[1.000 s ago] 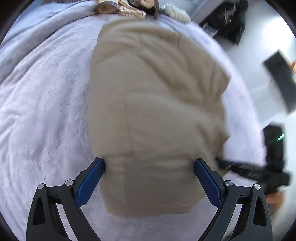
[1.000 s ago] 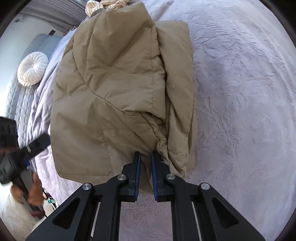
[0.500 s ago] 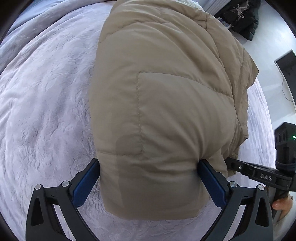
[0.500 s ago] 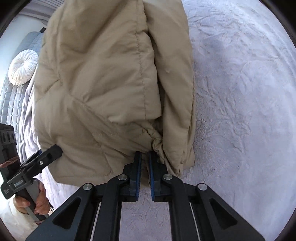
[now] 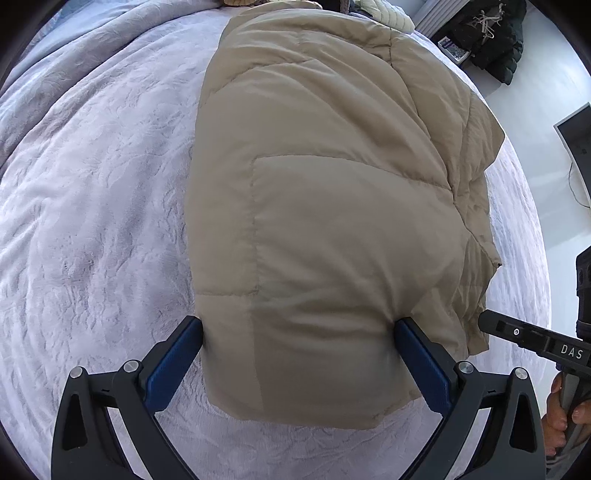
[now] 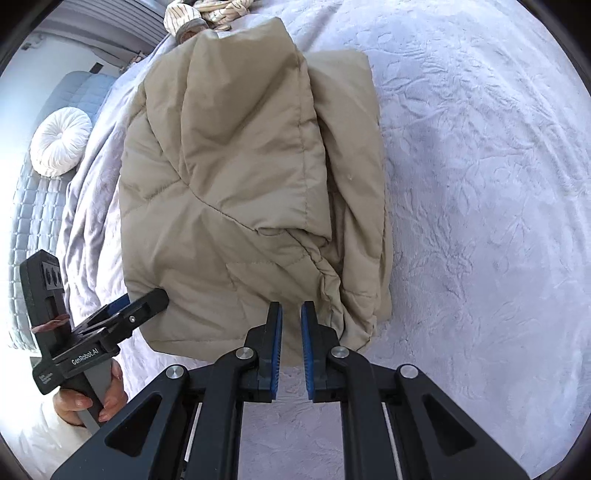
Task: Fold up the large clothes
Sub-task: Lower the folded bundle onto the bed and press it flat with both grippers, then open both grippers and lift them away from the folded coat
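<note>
A tan puffer jacket (image 5: 332, 206) lies folded into a thick bundle on a pale lilac bedspread (image 5: 92, 221); it also shows in the right wrist view (image 6: 240, 206). My left gripper (image 5: 298, 332) is open wide, its blue pads on either side of the jacket's near end and pressing into it. My right gripper (image 6: 291, 314) is nearly closed, with a narrow gap between the pads, at the jacket's near hem beside a gathered cuff (image 6: 325, 269). No cloth shows between its pads. Each gripper appears in the other's view: the right one (image 5: 532, 339), the left one (image 6: 110, 325).
A round white cushion (image 6: 61, 142) lies on a grey quilted bench at the left. Striped cloth (image 6: 207, 14) lies at the bed's far end. Dark clothes (image 5: 495, 33) and a monitor (image 5: 576, 136) stand beyond the bed's right side.
The jacket's folded end was carried forward and laid down. My right gripper's pads have parted slightly and the cloth no longer sits between them. My left gripper stays open around the near end.
</note>
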Tool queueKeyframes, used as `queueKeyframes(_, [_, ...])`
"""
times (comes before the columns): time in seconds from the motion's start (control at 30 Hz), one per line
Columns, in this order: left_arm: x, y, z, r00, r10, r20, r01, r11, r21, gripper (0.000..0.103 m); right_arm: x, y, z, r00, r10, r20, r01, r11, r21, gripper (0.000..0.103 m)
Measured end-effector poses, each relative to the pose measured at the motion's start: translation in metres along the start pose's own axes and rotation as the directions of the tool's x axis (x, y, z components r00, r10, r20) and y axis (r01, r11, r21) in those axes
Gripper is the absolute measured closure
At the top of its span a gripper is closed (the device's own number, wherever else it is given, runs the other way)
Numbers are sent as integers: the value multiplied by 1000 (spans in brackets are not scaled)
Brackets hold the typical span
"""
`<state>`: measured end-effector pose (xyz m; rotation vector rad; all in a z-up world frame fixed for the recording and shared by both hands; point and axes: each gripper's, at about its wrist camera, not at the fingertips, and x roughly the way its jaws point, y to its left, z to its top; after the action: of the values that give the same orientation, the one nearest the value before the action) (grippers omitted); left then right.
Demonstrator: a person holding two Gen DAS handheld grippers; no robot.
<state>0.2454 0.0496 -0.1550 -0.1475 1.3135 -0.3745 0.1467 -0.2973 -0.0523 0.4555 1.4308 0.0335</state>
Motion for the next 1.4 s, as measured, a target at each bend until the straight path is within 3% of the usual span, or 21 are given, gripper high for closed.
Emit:
queueKeyframes(0.53, [-28,-12,-9,999,46,-3,-46,999,26,0,-9,10,-13,1000,-11,-8,11,1000,6,91])
queueKeyframes(0.9, [-75,-22,-25,995,92,34,-93,995,23,0,-35,26,-27,1000,4,6,-4,1000,5,91])
queueKeyframes(0.93, [-79,-23,-27,995,89,39,-90,996,17,0,-38,29,-29,1000,4,9,-4,1000,5,88])
queueKeyframes(1.03, [-93,-25,-32,995,79,55,-79,997,-2,0,-47,35,-35,1000,1,24,-1,1000,4,62])
queueKeyframes(1.2, [-111,-31,-40,991,113,71,-113,994,0,0,-60,44,-42,999,-8,40,8,1000,-2,60])
queueKeyframes(1.33, [-130,-36,-46,983,152,99,-152,988,-11,0,-68,50,-47,998,-46,43,46,999,-6,42])
queueKeyframes(1.4, [-139,-38,-48,977,173,125,-173,985,-14,0,-73,55,-49,997,-63,51,64,998,-13,38])
